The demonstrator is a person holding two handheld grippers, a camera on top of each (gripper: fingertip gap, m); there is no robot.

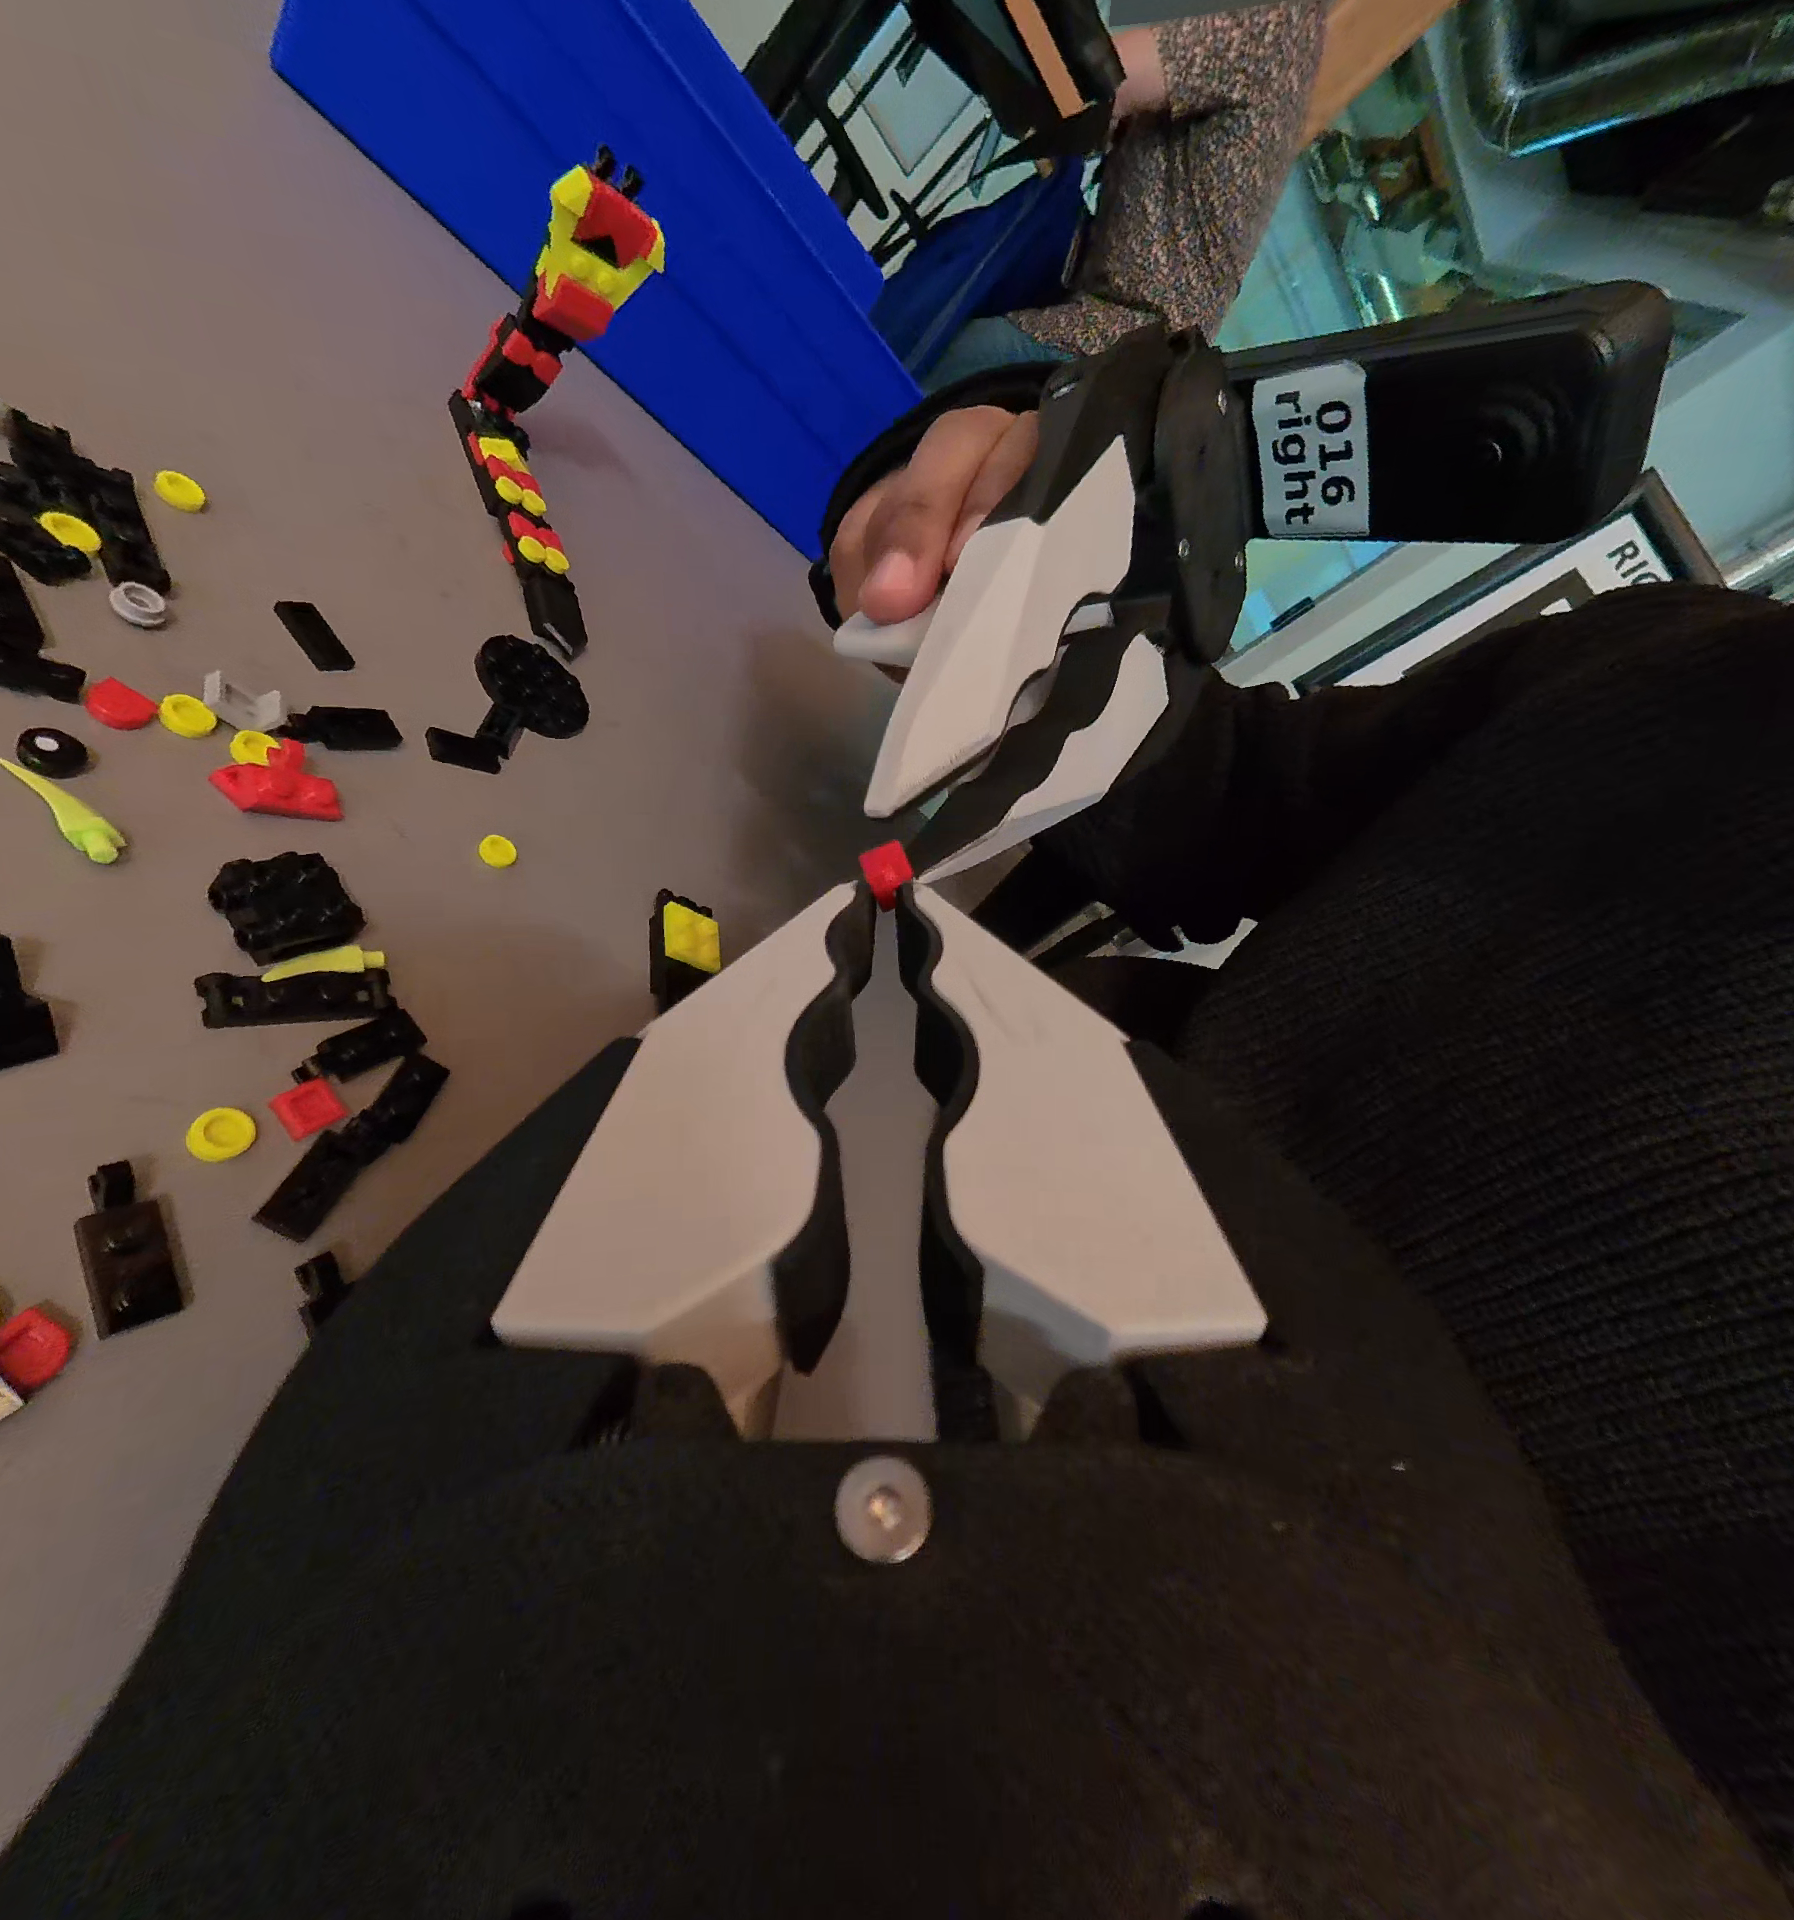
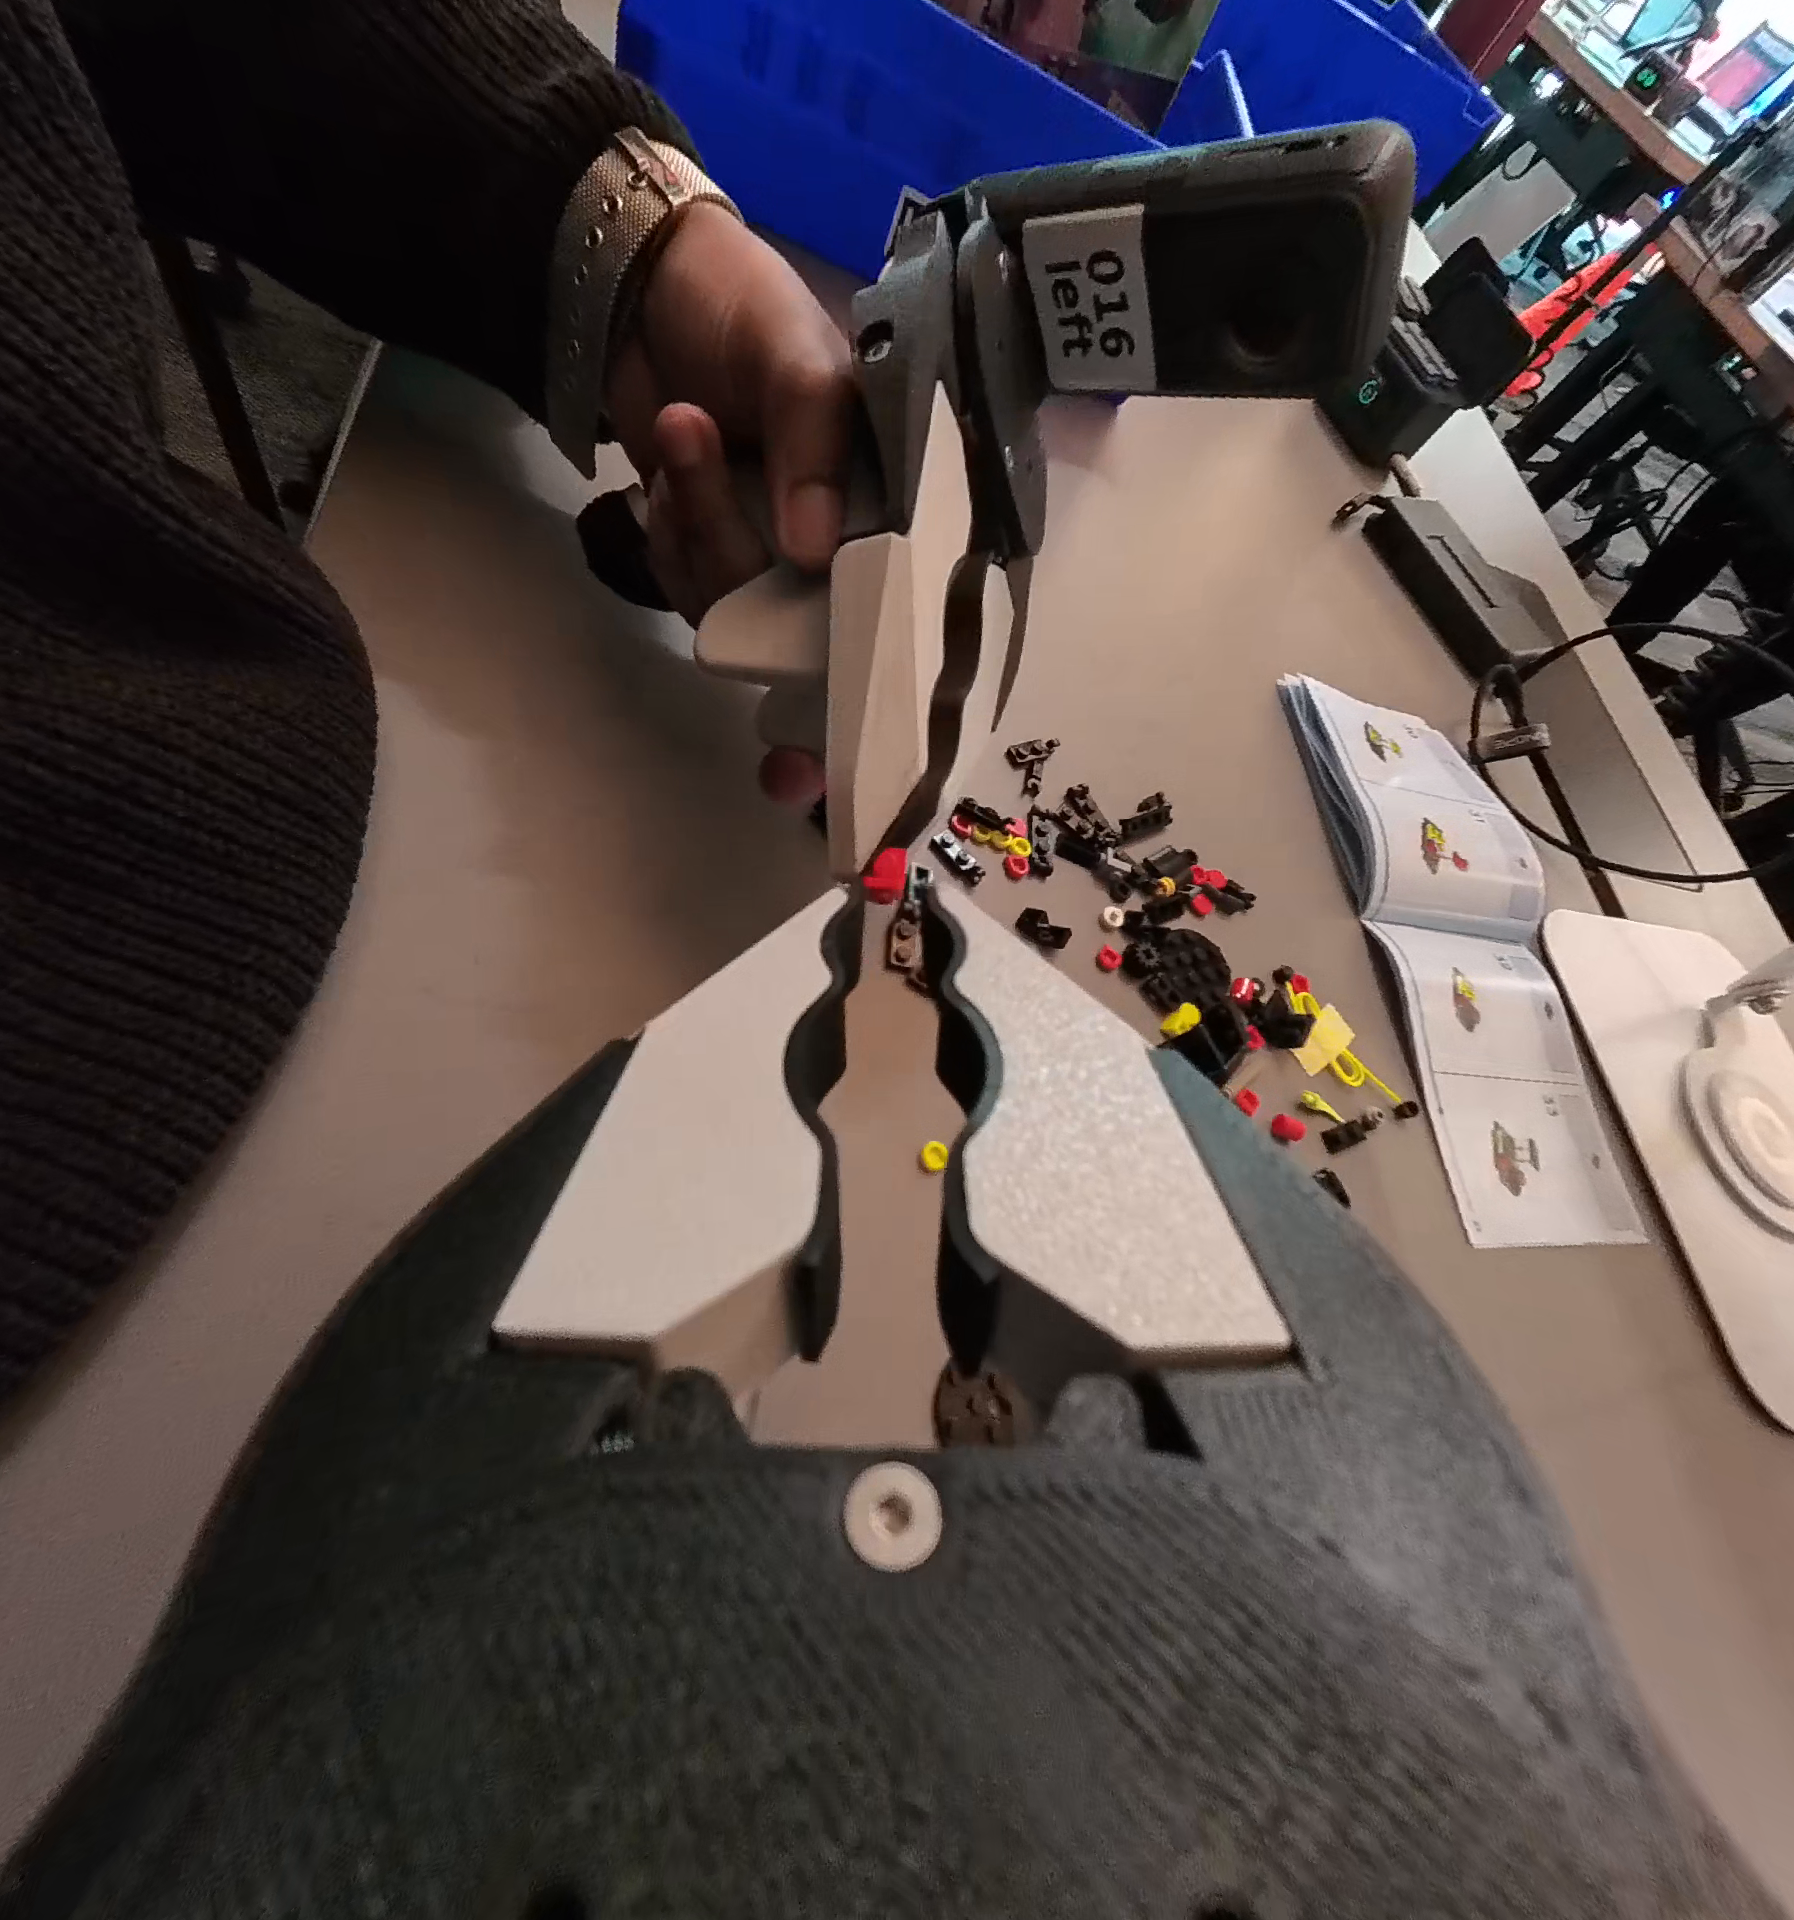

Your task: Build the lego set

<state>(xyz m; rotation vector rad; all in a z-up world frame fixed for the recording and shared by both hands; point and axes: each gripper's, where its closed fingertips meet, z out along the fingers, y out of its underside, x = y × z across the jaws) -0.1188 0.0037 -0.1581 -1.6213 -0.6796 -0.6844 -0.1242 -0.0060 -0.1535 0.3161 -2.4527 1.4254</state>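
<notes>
My left gripper (image 1: pixel 882 902) is shut on a small red brick (image 1: pixel 885 871) at its fingertips, held above the grey table (image 1: pixel 664 790). My right gripper (image 1: pixel 896 846) points at it tip to tip from the upper right. In the right wrist view my right gripper (image 2: pixel 888 899) has a narrow gap between its jaws with nothing in it, and the red brick (image 2: pixel 885 871) sits just beyond its tips in the left gripper (image 2: pixel 877 854). A partly built red, yellow and black model (image 1: pixel 550 343) lies at the back.
Loose black, red and yellow pieces (image 1: pixel 280 904) are scattered to the left; they also show in the right wrist view (image 2: pixel 1163 894). A black plate (image 2: pixel 906 930) lies on the table below the tips. A blue bin (image 1: pixel 602 177), an open instruction booklet (image 2: pixel 1444 935) and a white base (image 2: pixel 1724 1122) border the area. The tips of both grippers are at nearly the same place.
</notes>
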